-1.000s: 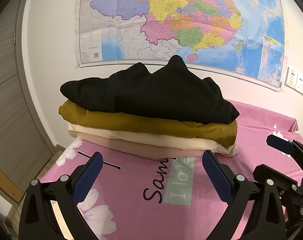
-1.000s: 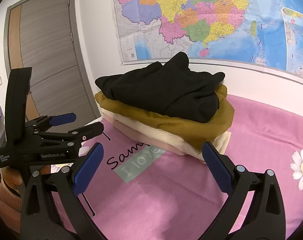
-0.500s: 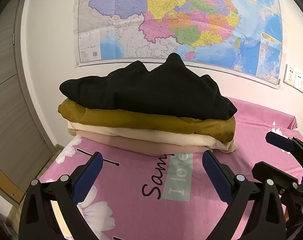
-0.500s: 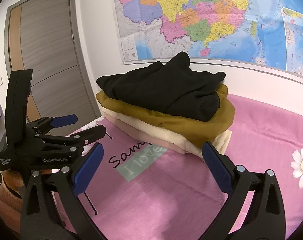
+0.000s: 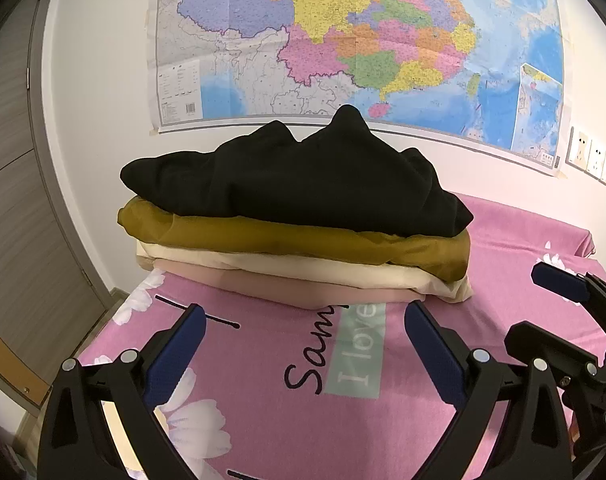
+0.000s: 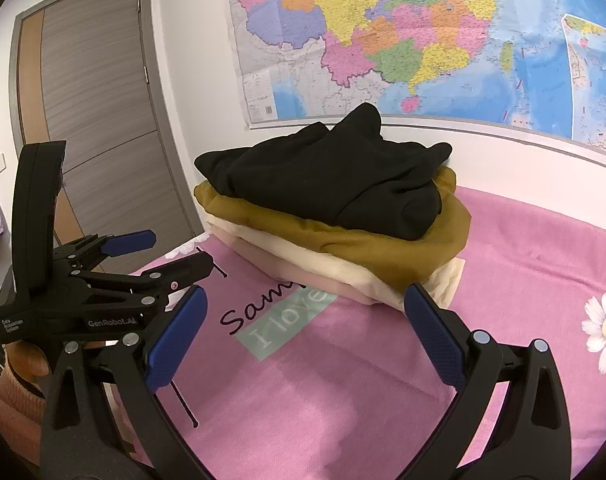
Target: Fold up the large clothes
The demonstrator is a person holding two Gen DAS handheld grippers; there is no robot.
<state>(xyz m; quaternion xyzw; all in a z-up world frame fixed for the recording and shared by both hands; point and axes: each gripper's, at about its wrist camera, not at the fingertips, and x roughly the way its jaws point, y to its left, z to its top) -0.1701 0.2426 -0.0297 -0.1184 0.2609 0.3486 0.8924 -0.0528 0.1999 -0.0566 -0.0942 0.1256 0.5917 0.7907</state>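
A stack of folded clothes (image 5: 299, 240) sits on the pink bed sheet (image 5: 515, 240) below a wall map (image 5: 355, 40), a black garment (image 5: 303, 184) on top of mustard (image 5: 303, 242), cream (image 5: 303, 270) and pale pink (image 5: 287, 286) layers. In front of the stack, the left gripper (image 5: 301, 334) and right gripper (image 6: 303, 318) hover above the sheet with jaws spread wide, grasping nothing. A grey door (image 6: 99, 120) stands left of the stack.
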